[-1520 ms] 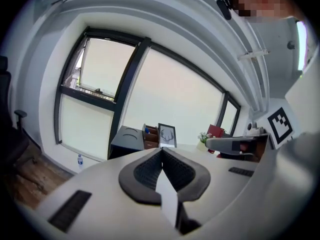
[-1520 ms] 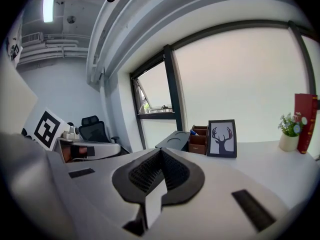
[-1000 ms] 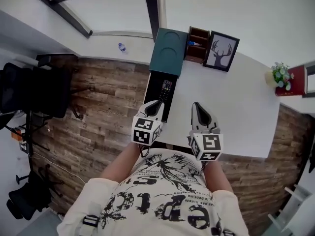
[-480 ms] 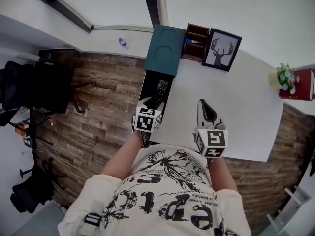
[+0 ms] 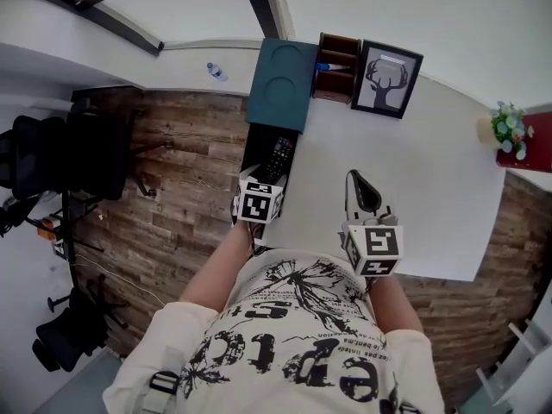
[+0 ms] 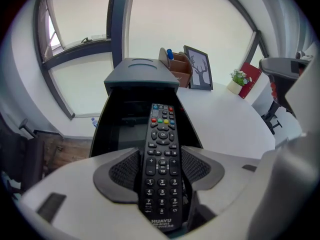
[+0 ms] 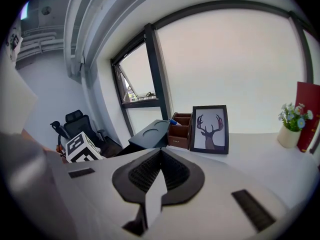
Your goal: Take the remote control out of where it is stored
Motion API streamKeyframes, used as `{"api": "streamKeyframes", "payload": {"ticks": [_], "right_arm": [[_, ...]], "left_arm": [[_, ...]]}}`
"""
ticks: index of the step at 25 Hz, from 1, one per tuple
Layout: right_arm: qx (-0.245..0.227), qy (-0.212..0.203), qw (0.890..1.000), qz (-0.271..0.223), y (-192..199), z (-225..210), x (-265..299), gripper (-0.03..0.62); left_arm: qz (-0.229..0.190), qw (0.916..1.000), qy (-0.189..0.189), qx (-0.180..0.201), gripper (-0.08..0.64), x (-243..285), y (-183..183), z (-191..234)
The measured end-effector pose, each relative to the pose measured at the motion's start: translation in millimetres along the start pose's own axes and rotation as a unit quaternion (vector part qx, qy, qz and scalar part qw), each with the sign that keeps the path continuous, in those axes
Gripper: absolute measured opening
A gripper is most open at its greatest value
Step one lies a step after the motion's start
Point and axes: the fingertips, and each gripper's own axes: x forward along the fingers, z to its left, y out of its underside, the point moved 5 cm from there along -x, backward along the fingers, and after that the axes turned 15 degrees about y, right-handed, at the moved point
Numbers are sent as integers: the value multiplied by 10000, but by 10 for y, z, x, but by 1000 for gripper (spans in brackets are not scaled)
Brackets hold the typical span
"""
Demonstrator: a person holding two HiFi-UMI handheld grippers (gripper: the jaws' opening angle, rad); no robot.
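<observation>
A black remote control (image 5: 279,152) (image 6: 161,159) lies lengthwise in an open black drawer (image 5: 257,155) (image 6: 107,134) that sticks out from under a teal cabinet top (image 5: 280,84). My left gripper (image 5: 266,179) (image 6: 160,170) points steeply down into the drawer. Its jaws have just been opening and now stand wide, one pad on each side of the remote's lower half, not clamping it. My right gripper (image 5: 360,184) (image 7: 159,153) hovers over the white table (image 5: 431,188) to the right, its pads together with nothing between them.
A wooden desk organiser (image 5: 336,67) and a framed deer picture (image 5: 388,80) stand behind the drawer unit. A small potted plant (image 5: 509,129) sits at the table's far right. Office chairs (image 5: 60,158) stand on the wood floor at the left.
My left gripper has dropped into the drawer and tipped downward, and its jaws have spread around the remote. The right gripper has shifted slightly right over the table.
</observation>
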Motion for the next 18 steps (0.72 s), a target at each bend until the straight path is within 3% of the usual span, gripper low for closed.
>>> {"api": "streamKeyframes", "payload": {"ticks": [8,18], "right_arm": [[170,43,9998,70,24,-88,54,2],[182,-96,9997,99,17,-10,16,2]], "left_arm": [[-72,9995,-247,188,249,110,62,23],[-60,9995,-217,217,249,64,49,33]]}}
